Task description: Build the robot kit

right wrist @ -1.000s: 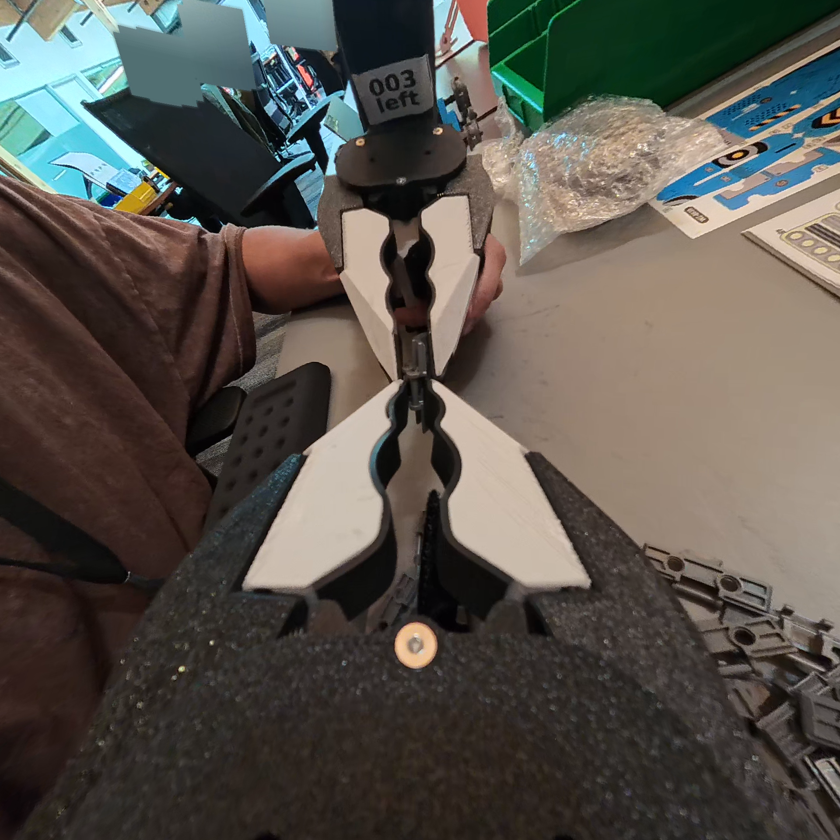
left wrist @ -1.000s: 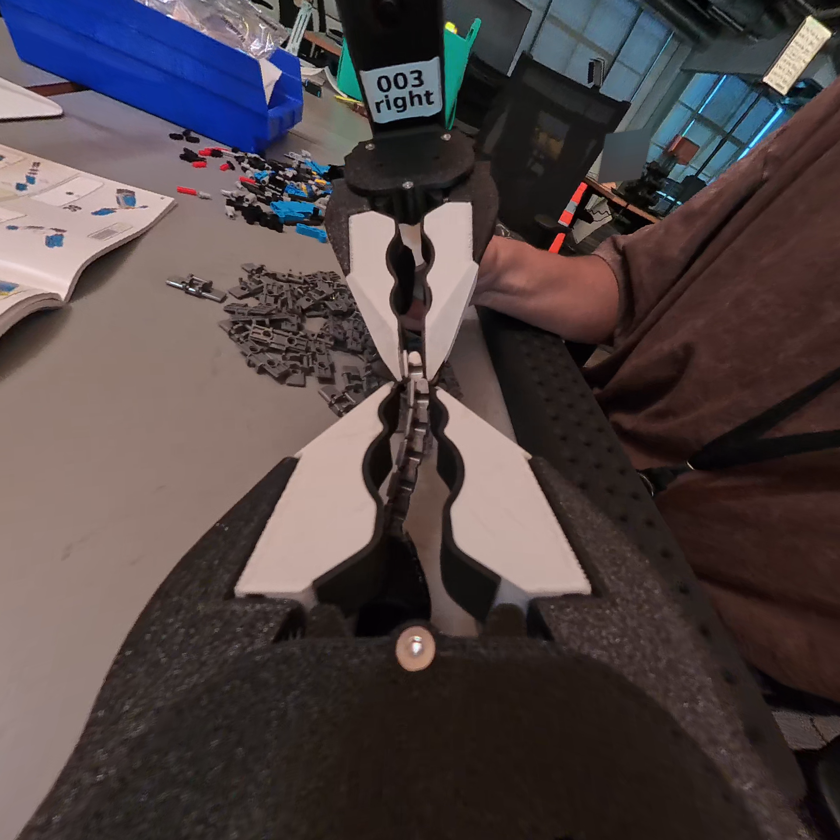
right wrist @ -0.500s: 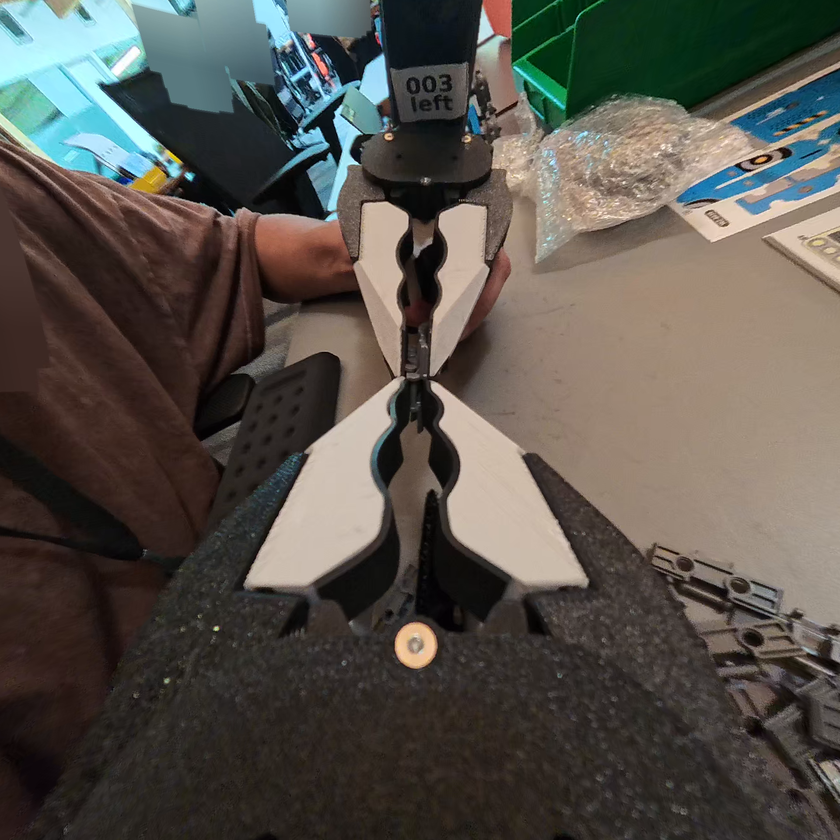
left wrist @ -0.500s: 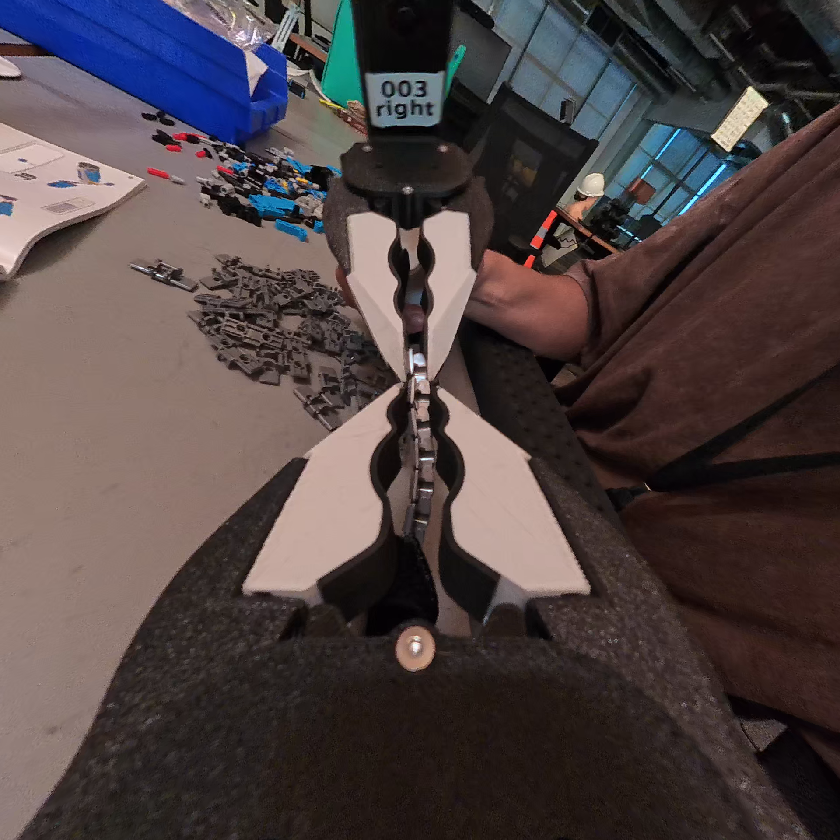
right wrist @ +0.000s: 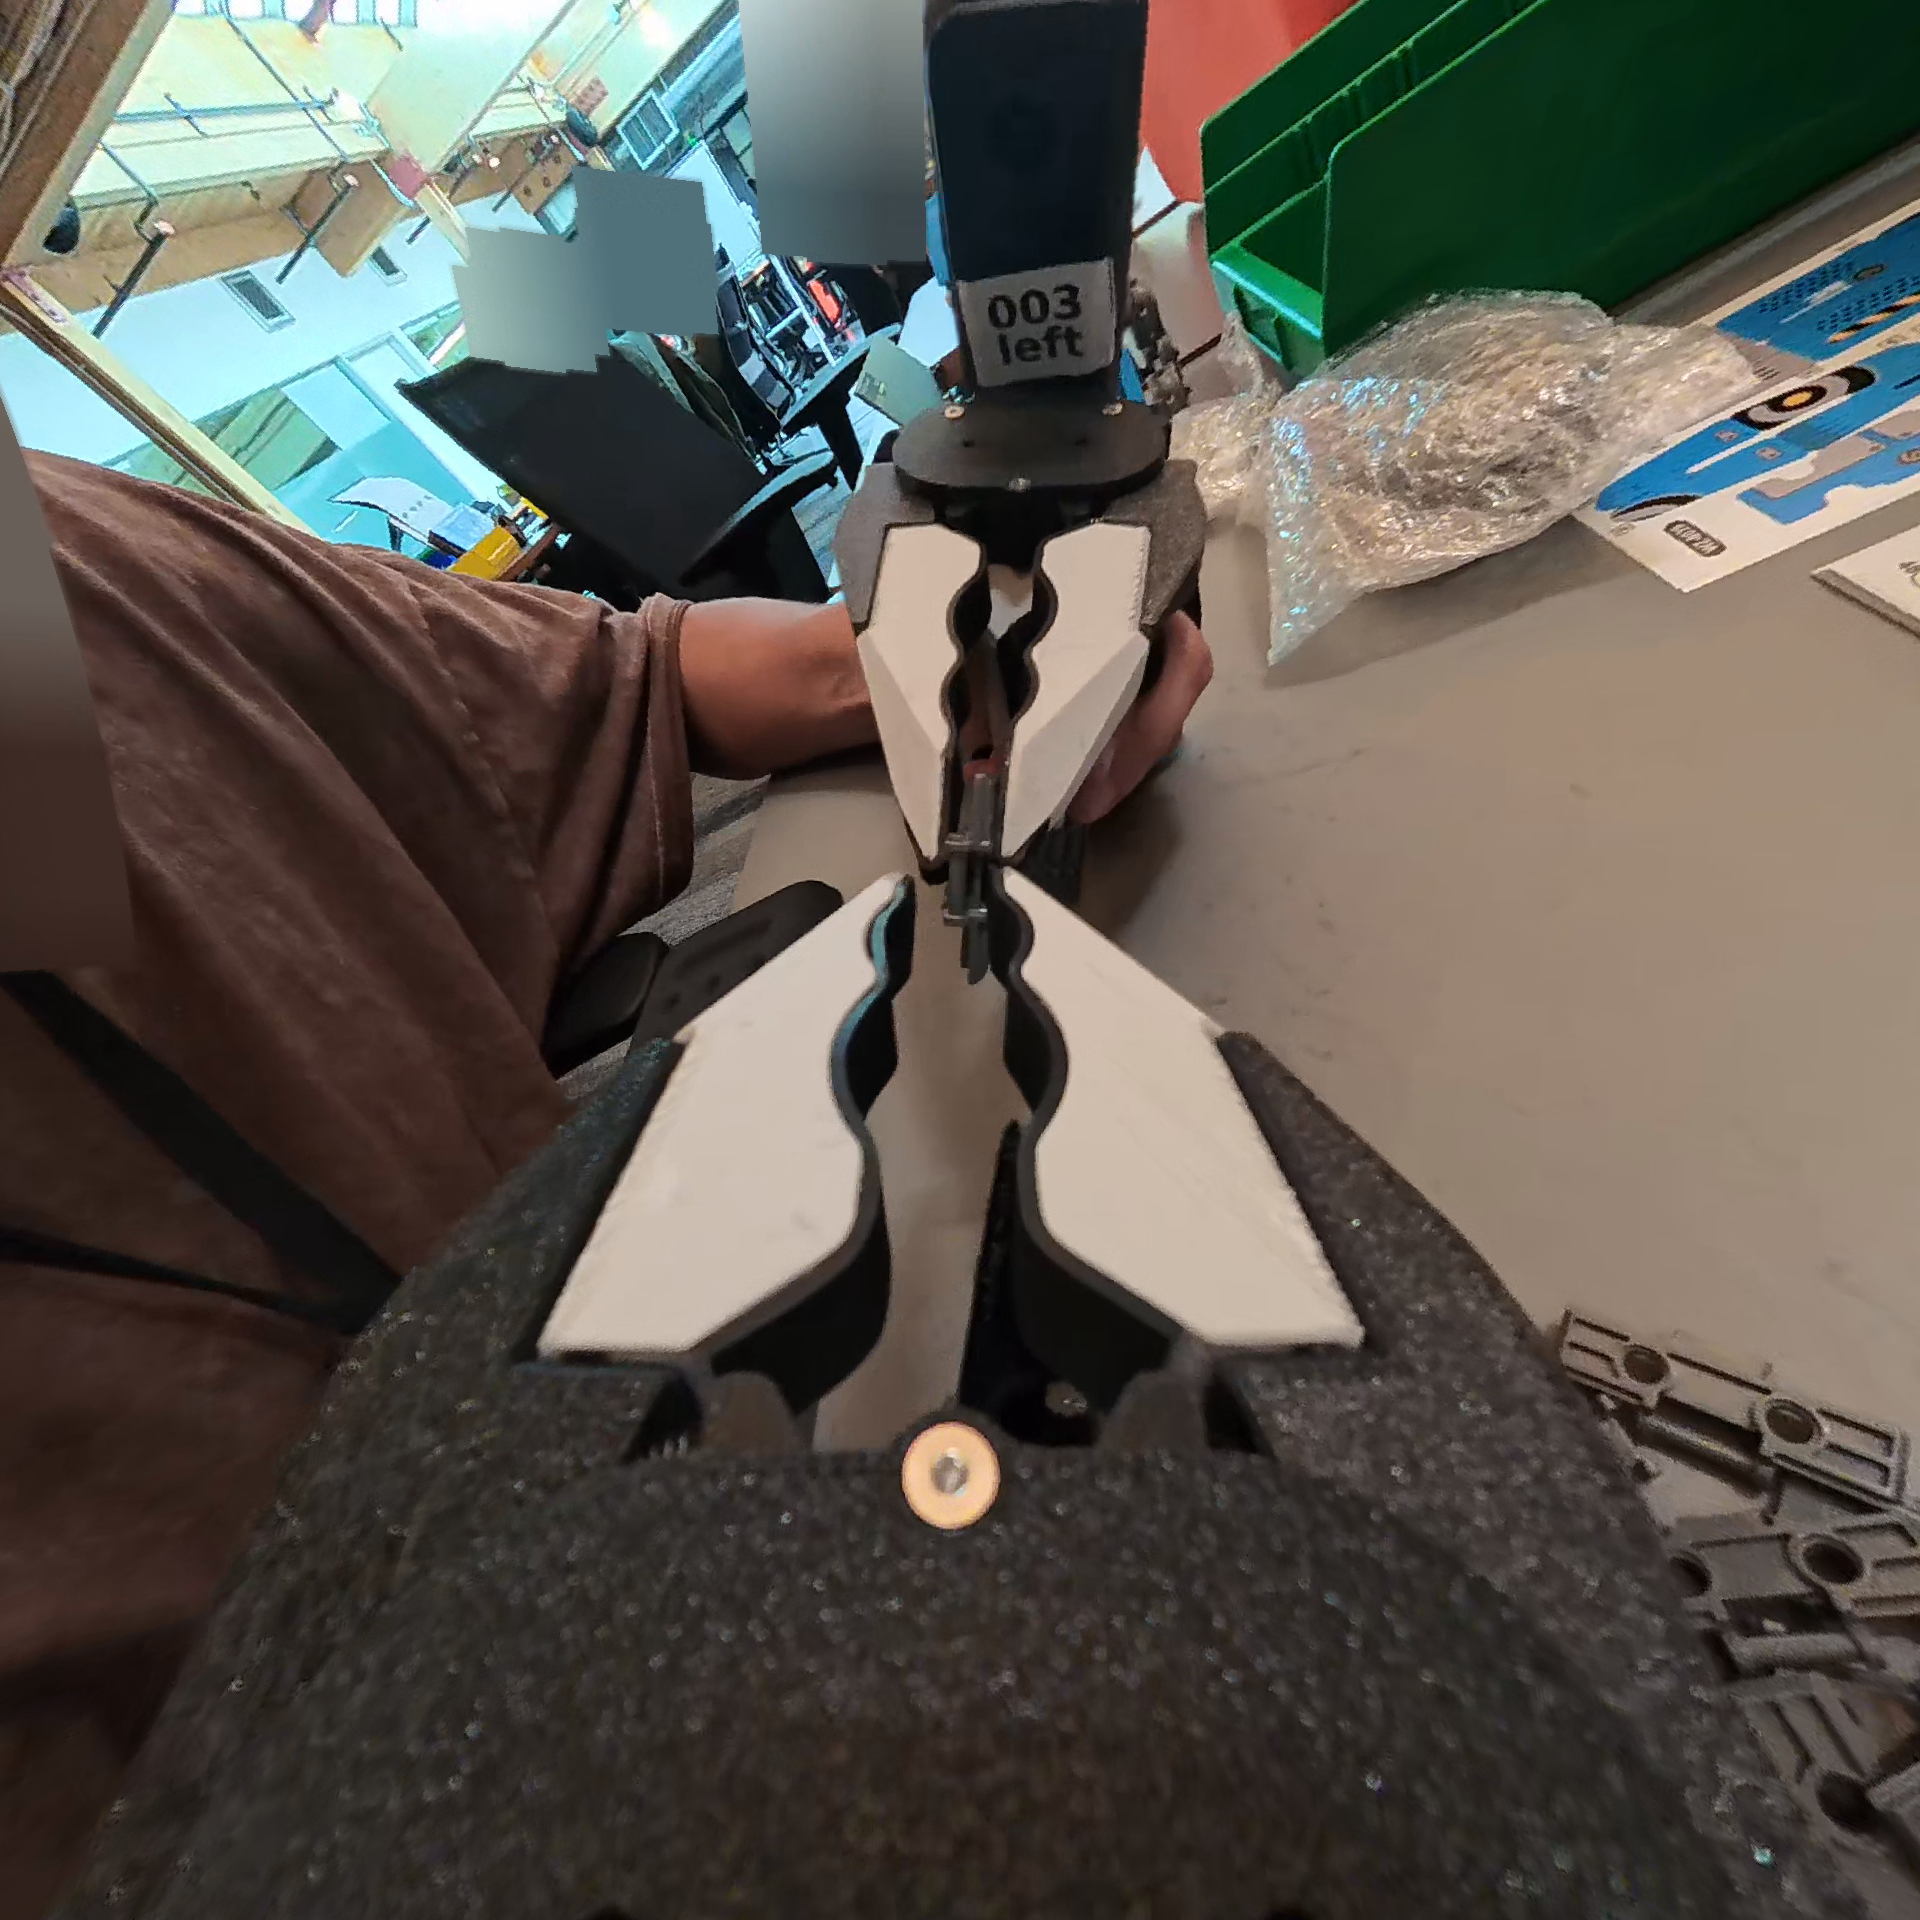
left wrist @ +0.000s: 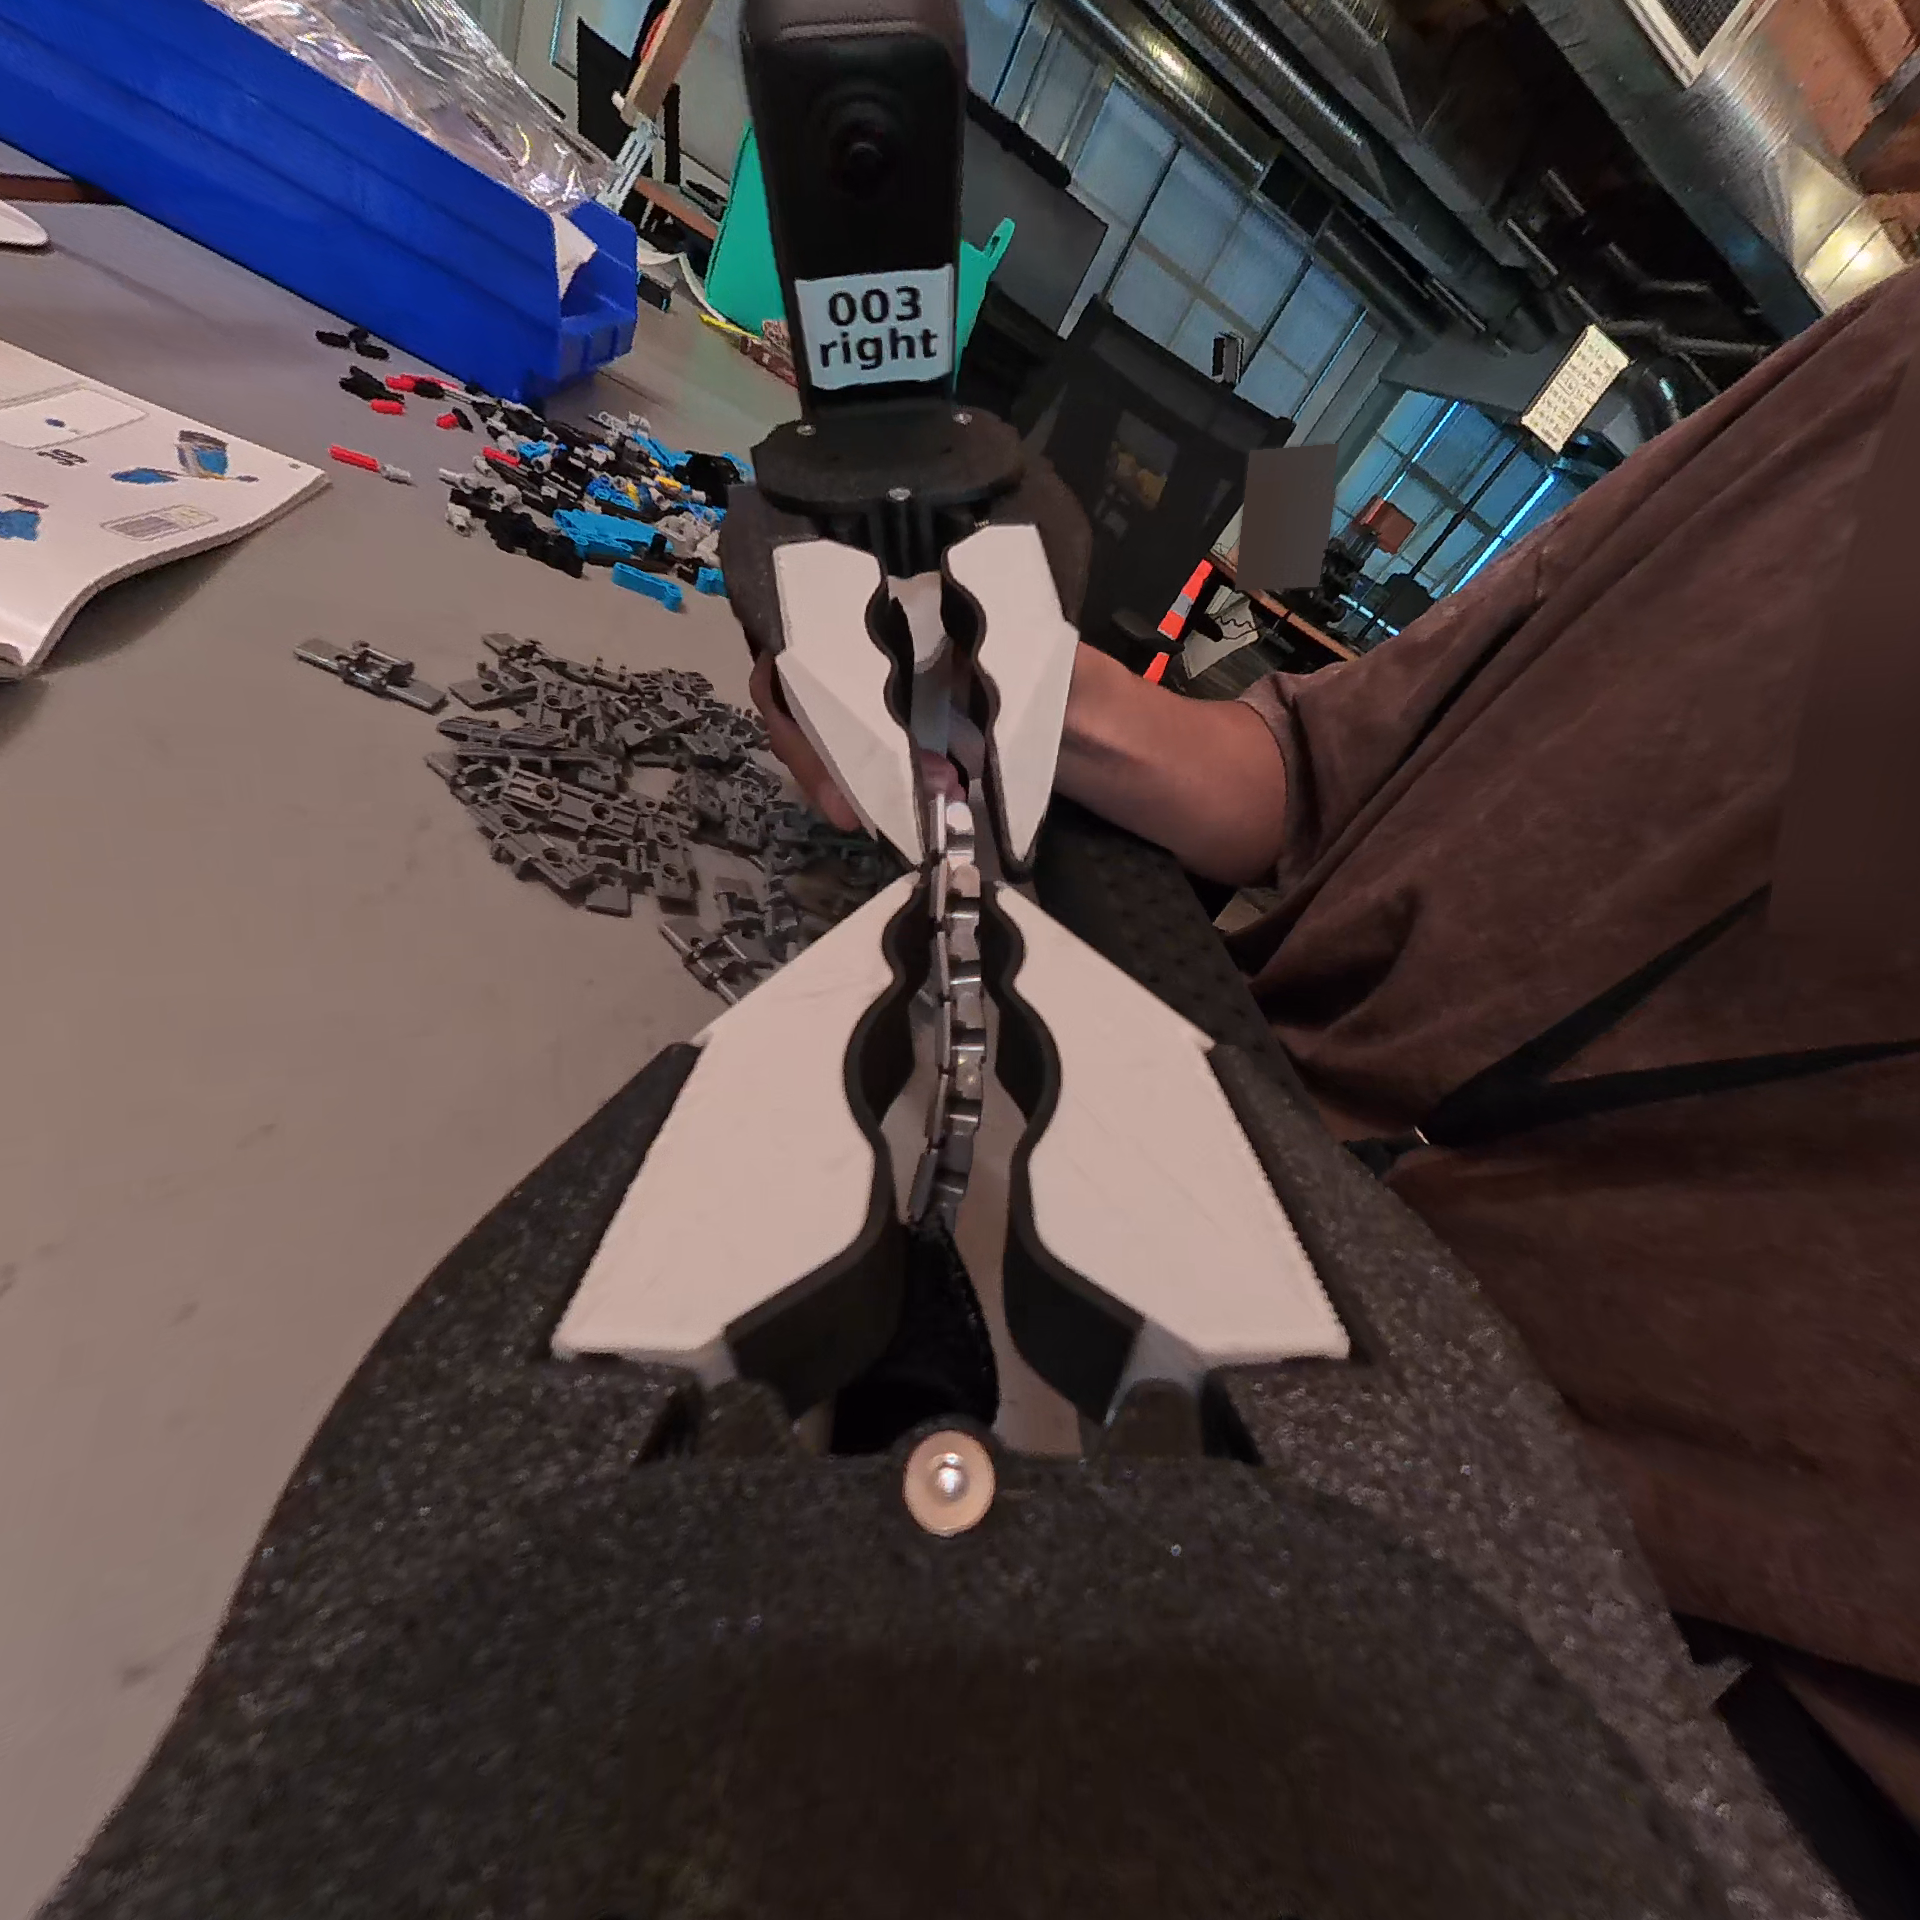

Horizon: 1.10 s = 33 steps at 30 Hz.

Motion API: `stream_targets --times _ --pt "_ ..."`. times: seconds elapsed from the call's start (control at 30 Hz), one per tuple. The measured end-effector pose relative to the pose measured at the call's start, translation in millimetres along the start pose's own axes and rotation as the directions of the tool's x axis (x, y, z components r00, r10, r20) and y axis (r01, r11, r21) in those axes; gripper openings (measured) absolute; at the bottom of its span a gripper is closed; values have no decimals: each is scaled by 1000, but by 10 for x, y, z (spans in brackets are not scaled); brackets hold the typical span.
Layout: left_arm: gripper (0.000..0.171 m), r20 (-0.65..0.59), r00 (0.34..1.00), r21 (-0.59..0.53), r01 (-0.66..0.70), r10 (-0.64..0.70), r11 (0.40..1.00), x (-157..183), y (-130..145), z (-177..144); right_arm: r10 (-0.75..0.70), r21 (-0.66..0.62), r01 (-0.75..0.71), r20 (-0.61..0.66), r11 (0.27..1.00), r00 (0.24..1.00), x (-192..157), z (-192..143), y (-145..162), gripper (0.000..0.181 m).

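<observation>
My left gripper [left wrist: 958,885] is shut on a chain of grey track links [left wrist: 961,1039] that runs back between its white fingers. My right gripper [left wrist: 968,862] faces it tip to tip, jaws slightly parted around the chain's end link. In the right wrist view, my right gripper [right wrist: 954,881] is open a little. The end link [right wrist: 975,909] pokes into the gap, close against the right-hand finger and clear of the other. The left gripper [right wrist: 971,854] beyond pinches that link. Both are held above the grey table [left wrist: 208,1039], close to the person's brown shirt [left wrist: 1558,831].
A pile of loose grey links [left wrist: 603,790] lies left of the grippers and shows again in the right wrist view [right wrist: 1766,1558]. Small coloured parts [left wrist: 582,499], a blue bin [left wrist: 312,187] and a booklet [left wrist: 104,499] lie farther off. Green bins [right wrist: 1558,135], a bubble-wrap bag [right wrist: 1455,447] and a sticker sheet [right wrist: 1766,436] are on the other side. Left and right tips are no more than a few centimetres apart.
My right gripper's jaws have parted from shut to slightly open around the end link. My left gripper stays shut on the chain. Both views have shifted a little.
</observation>
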State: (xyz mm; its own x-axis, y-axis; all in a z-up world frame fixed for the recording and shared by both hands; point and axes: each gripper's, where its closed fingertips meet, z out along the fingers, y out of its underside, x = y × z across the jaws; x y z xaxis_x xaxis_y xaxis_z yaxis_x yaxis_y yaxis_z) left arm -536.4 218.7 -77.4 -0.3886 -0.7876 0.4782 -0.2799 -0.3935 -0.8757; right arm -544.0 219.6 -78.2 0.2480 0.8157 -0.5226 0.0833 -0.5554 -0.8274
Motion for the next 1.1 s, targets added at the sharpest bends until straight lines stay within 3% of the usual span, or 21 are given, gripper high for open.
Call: stream_targets --times 0.23,0.43,0.6,0.9,1.1 --pt "7 18 1000 22 9 -9 1000 -36 -25 -2 -40 8 41 -64 999 997 67 -12 -26 8" --pt "7 29 1000 37 9 -10 999 -59 -47 -15 -52 -21 50 -88 999 995 96 0 19 19" --pt "7 35 999 45 -7 5 999 -49 -62 -7 -98 -43 93 -115 995 989 97 62 24 10" --pt "7 49 996 9 -72 72 997 11 -4 38 -78 -83 73 -63 994 995 24 62 113 8" --pt "7 -43 999 38 35 -33 999 97 -30 56 -42 -54 42 10 998 999 -76 60 101 7"
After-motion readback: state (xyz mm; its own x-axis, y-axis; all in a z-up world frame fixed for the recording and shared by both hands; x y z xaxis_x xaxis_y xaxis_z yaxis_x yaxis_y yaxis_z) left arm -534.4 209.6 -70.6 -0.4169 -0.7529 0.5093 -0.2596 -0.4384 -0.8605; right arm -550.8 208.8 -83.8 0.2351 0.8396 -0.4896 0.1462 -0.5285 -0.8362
